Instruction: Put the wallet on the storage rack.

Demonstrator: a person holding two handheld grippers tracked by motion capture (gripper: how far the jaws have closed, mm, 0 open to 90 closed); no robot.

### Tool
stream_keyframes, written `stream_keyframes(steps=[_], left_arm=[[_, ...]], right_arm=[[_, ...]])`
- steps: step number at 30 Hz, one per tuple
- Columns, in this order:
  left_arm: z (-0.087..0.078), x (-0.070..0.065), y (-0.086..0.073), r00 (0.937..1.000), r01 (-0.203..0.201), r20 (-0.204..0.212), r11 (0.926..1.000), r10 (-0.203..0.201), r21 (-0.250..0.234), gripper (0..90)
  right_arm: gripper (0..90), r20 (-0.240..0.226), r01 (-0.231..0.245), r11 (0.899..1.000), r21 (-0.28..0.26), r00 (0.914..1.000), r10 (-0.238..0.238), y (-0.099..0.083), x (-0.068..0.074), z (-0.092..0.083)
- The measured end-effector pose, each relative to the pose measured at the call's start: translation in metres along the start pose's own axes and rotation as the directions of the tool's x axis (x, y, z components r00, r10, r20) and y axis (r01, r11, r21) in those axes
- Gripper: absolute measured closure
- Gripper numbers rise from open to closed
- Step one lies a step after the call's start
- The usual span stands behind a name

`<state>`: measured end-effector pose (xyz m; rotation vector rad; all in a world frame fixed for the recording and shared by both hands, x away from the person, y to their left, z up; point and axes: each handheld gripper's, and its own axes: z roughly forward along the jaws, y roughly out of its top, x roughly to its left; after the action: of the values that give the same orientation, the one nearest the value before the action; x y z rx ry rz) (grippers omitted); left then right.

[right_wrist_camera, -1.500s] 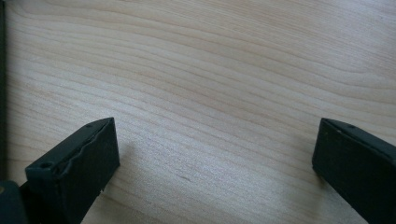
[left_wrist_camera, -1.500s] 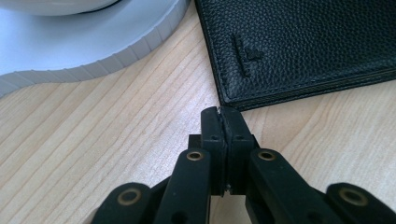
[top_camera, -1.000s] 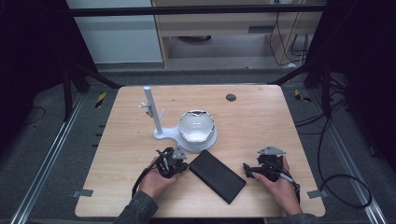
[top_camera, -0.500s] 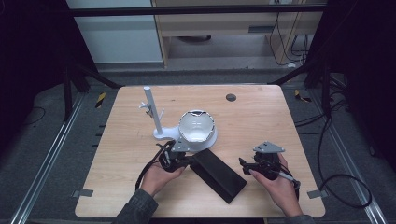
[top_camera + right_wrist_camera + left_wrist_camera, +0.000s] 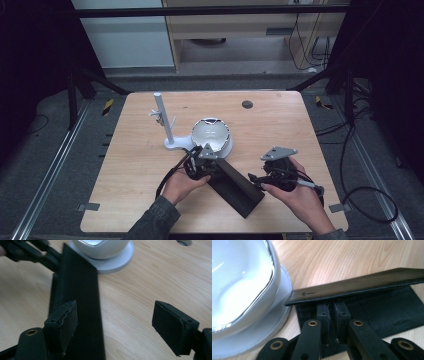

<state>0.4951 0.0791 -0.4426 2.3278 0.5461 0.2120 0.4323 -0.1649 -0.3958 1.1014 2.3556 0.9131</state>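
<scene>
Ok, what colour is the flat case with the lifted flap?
Black, with a woven fabric texture; the flat rectangular case shows best in the left gripper view.

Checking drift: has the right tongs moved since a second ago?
Yes. In the high view the right tongs, jaws wide with nothing between them, has shifted up-left, closer to the white bowl and the black case.

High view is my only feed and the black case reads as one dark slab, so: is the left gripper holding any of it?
Observer: Yes, the left gripper is shut on the upper flap of the black case, lifted off the lower layer.
Operator: And the other one?
Observer: The right gripper is open, having just closed a little, with nothing between its pads.
Operator: Does that flap touch anything?
Observer: Its corner reaches the base of the white dish; contact I cannot tell.
</scene>
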Motion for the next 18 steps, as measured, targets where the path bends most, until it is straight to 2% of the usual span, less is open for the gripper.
stream_keyframes(steps=[4, 7, 18], left_arm=[[0.007, -0.002, 0.007, 1.0000, -0.003, 0.002, 1.0000, 0.003, 0.002, 84.1], [0.010, -0.002, 0.010, 1.0000, -0.003, 0.002, 1.0000, 0.003, 0.000, 84.0], [0.016, 0.000, 0.021, 1.0000, 0.006, 0.001, 1.0000, -0.006, 0.000, 83.1]], right_arm=[[16.7, -0.045, 0.031, 0.999, 0.030, 0.9985, -0.030, 0.008, 0.007, 0.003], [17.1, -0.067, 0.057, 0.995, 0.078, 0.9964, -0.051, 0.010, 0.010, 0.011], [27.7, -0.087, 0.086, 0.977, 0.194, 0.9937, -0.070, 0.007, 0.007, 0.033]])
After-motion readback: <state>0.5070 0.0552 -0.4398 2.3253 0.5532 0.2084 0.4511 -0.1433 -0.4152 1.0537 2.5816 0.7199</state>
